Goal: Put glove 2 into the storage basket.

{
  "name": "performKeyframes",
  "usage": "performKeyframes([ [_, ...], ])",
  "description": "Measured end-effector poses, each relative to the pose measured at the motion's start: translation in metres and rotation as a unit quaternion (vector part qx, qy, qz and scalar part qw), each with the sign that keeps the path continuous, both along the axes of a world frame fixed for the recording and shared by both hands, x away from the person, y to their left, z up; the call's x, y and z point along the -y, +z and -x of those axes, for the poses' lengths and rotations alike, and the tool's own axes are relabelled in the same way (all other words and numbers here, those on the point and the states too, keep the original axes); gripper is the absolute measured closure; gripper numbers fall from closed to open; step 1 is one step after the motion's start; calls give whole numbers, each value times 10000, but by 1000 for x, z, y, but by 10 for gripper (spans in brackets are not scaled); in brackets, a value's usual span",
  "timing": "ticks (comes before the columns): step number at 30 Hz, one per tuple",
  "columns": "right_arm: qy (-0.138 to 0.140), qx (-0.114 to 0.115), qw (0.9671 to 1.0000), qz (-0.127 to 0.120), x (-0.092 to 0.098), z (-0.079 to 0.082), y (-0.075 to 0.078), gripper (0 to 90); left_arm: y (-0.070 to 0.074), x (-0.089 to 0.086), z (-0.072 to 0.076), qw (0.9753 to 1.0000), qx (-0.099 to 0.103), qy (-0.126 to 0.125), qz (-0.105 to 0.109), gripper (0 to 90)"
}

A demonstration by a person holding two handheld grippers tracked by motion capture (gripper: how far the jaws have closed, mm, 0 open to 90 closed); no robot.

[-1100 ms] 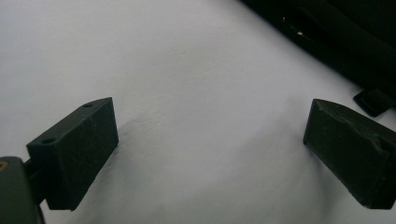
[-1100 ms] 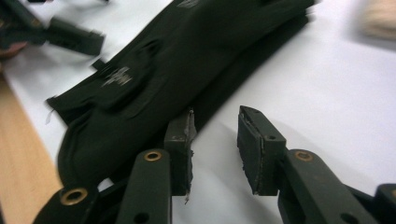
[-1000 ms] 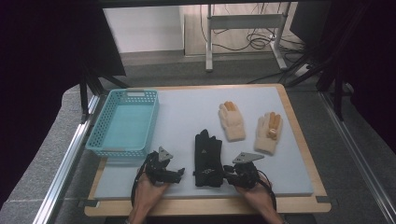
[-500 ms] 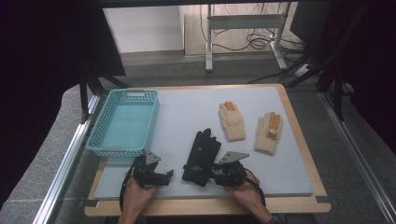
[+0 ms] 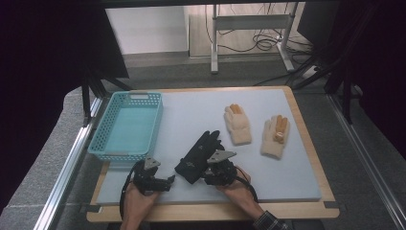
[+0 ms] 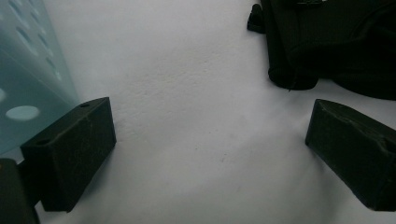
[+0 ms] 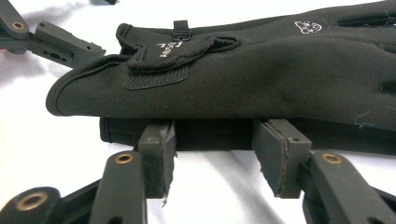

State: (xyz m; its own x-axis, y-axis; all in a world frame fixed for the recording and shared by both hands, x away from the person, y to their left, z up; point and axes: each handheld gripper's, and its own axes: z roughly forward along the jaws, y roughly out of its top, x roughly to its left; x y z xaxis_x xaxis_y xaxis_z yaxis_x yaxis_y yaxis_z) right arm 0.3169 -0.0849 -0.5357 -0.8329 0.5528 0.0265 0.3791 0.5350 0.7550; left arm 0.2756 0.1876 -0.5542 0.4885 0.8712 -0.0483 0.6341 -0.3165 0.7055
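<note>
My right gripper [image 7: 212, 156] meets the black gloves' [image 7: 280, 79] edge, jaws apart; my left gripper [image 6: 210, 154] gapes nearby.

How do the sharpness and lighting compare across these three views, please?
High view: table mat evenly lit, dark surroundings, black glove lacking detail. Left gripper view: its pads slightly soft, basket blurred at the edge. Right gripper view: glove stitching sharp, white mat overexposed.

Left claw [image 5: 168, 181] low, jaws spread wide, right claw [image 5: 209, 168] low, jaws parted
</note>
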Motion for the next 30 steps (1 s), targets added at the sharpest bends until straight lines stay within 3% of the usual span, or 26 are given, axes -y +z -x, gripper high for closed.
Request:
performKeyframes([
  [7,-32,78,10000,-50,14,0,4,396,-1,0,1,10000,39,22,25,22],
  [14,-314,-73,9995,10,54,-10,12,300,-2,-1,1,10000,74,12,45,17],
  [19,-569,-43,9983,66,77,-12,15,248,-2,-1,1,10000,71,8,62,16],
  [22,-846,85,9962,168,102,-13,17,211,-2,-1,1,9999,79,10,62,15],
  [27,-1081,54,9941,95,127,-16,16,204,-2,0,1,10000,75,17,58,14],
  [30,-1334,53,9909,153,147,-19,12,191,-2,0,0,10000,60,21,53,10],
])
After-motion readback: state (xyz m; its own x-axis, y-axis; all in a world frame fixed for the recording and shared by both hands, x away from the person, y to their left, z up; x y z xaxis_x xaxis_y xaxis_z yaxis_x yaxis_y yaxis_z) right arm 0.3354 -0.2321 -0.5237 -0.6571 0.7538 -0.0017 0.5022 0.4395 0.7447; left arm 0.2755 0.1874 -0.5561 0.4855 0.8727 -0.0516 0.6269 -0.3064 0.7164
